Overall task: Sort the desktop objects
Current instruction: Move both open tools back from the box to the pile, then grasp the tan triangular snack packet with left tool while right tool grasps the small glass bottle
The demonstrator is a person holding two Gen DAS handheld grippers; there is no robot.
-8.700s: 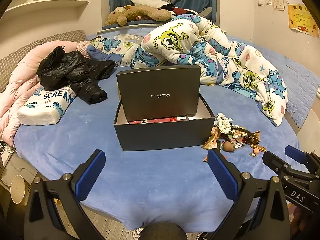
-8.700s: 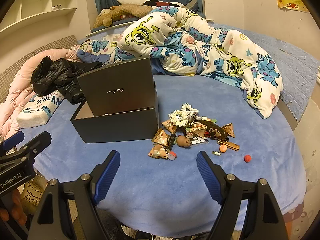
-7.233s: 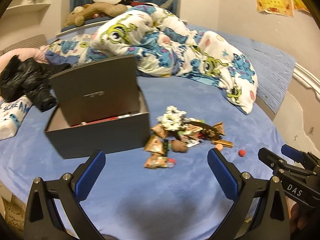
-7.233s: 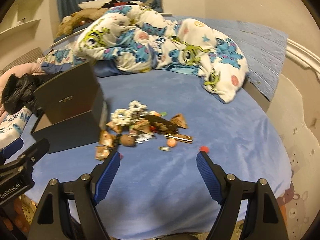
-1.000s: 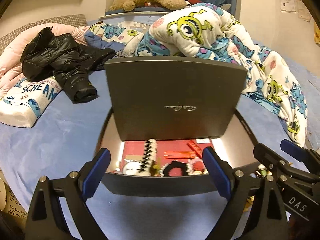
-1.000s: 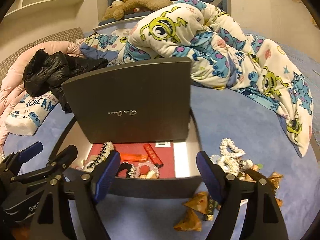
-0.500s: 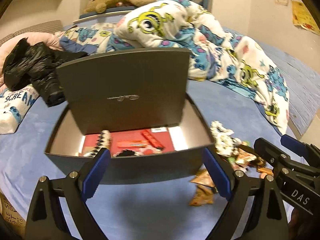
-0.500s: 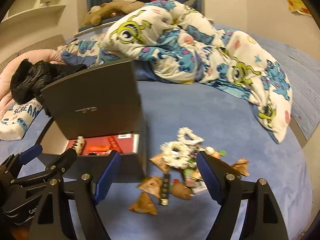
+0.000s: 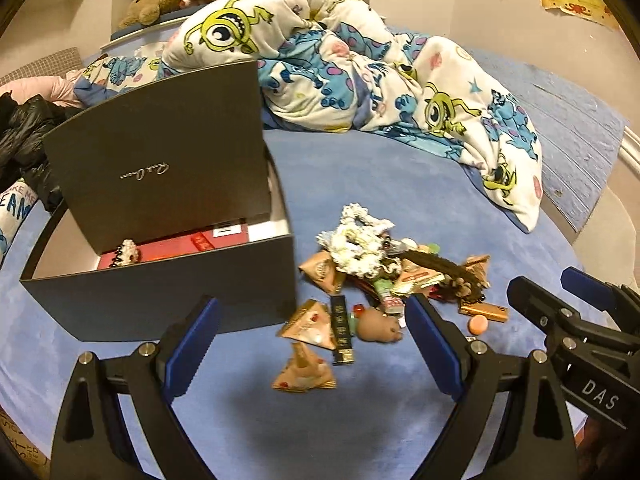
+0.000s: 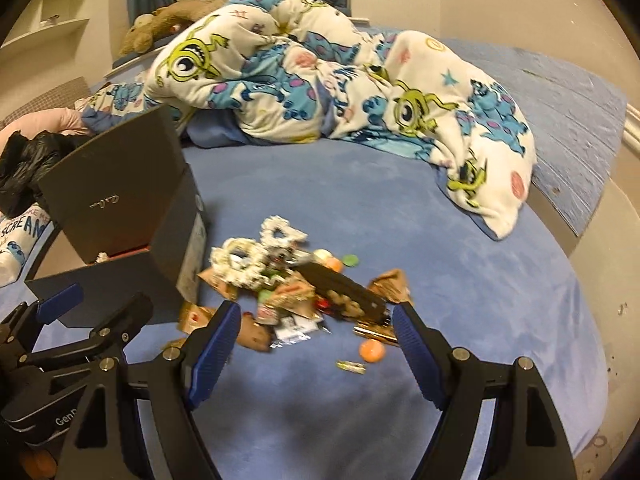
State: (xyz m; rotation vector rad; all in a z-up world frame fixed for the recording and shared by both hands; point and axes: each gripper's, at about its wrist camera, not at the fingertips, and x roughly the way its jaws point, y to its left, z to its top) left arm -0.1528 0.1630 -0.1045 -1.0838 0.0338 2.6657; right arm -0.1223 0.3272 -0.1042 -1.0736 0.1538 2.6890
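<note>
My left gripper [image 9: 312,344] and right gripper [image 10: 316,332] hover with jaws spread wide over crinkly foil packets [image 9: 306,324] beside the matte grey cardboard box [image 9: 168,280] on the plush blue bed [image 10: 400,216].

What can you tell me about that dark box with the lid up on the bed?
The dark box is charcoal grey, looks like matte cardboard, and sits on the blue bedspread left of the pile of small items. Its lid stands raised behind the opening, bearing small script lettering. Inside shows a red lining and a black-and-white hair tie. A triangular snack packet lies by its front right corner.
</note>
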